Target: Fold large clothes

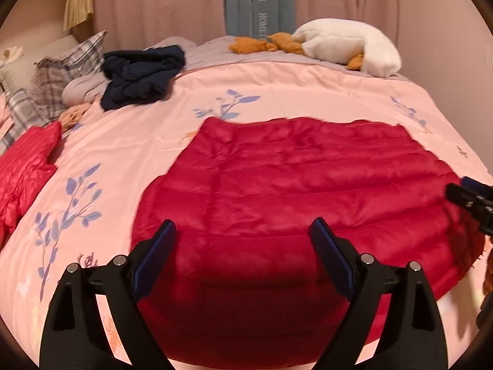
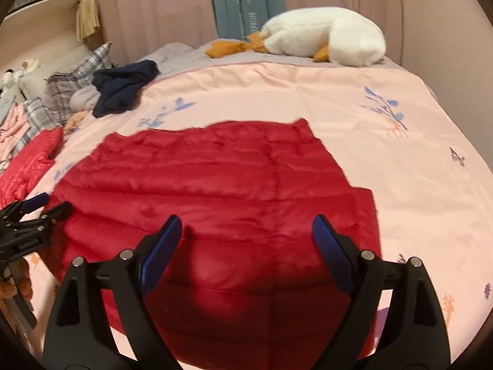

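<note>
Warm dim indoor light, soft shadow on red jacket (image 1: pixel 277 185) near lens, slight motion blur, heavy fisheye warp w/ dark corners.

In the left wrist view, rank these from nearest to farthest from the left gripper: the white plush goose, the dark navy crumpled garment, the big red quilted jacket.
1. Big red quilted jacket, spread directly under the open left gripper.
2. Dark navy crumpled garment, farther up the bed, on the left.
3. White plush goose, at the far edge, on the right.
</note>
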Tool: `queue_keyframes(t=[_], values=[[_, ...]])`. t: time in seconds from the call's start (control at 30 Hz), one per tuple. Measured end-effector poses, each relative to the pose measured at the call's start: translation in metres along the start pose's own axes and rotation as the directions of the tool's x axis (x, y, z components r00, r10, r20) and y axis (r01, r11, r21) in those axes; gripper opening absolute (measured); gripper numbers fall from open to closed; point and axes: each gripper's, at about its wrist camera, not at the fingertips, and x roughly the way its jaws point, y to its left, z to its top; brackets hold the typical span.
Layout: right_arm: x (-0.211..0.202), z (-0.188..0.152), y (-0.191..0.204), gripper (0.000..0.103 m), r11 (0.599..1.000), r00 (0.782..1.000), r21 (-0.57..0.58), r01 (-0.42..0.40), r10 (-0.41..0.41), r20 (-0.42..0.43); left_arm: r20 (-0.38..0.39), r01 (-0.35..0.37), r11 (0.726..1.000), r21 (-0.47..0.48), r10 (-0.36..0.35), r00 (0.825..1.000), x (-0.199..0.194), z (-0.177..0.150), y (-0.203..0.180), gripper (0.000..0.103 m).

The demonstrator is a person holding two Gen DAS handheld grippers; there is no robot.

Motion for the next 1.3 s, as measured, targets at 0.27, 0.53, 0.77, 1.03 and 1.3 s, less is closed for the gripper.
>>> queue_keyframes(t=[0.27, 0.53, 0.77, 1.03, 1.3], values=[[0.022, -0.016, -0.013, 0.089, 1.0, 0.998, 0.009, 0.012, -0.011, -0.056, -0.065, 0.054, 0.998, -0.04, -0.057, 0.996, 0.021, -0.011, 0.014, 0.09], [0.016, -0.006, -0.016, 0.089, 0.997, 0.996, 0.07, 0.018, -0.012, -0.083, -0.092, 0.062, 0.997, -0.053, -0.067, 0.994, 0.019, -0.007, 0.018, 0.091], [-0.016, -0.006, -0.019, 0.089, 0.994, 0.997, 0.074, 0.074, -0.074, -0.004, -0.016, 0.045, 0.997, -0.064, -0.046, 0.999, -0.01, -0.01, 0.039, 0.09], [0.007, -0.029, -0.05, 0.089, 0.973, 0.991, 0.201, 0.109, -0.089, -0.104, -0.063, 0.067, 0.995, -0.072, -0.071, 0.995, 0.004, -0.032, 0.049, 0.09], [0.018, -0.036, -0.065, 0.09, 0.962, 0.99, 0.265, 0.065, -0.03, -0.135, -0.097, 0.102, 0.99, -0.099, -0.112, 0.989, 0.016, -0.036, 0.054, 0.092]])
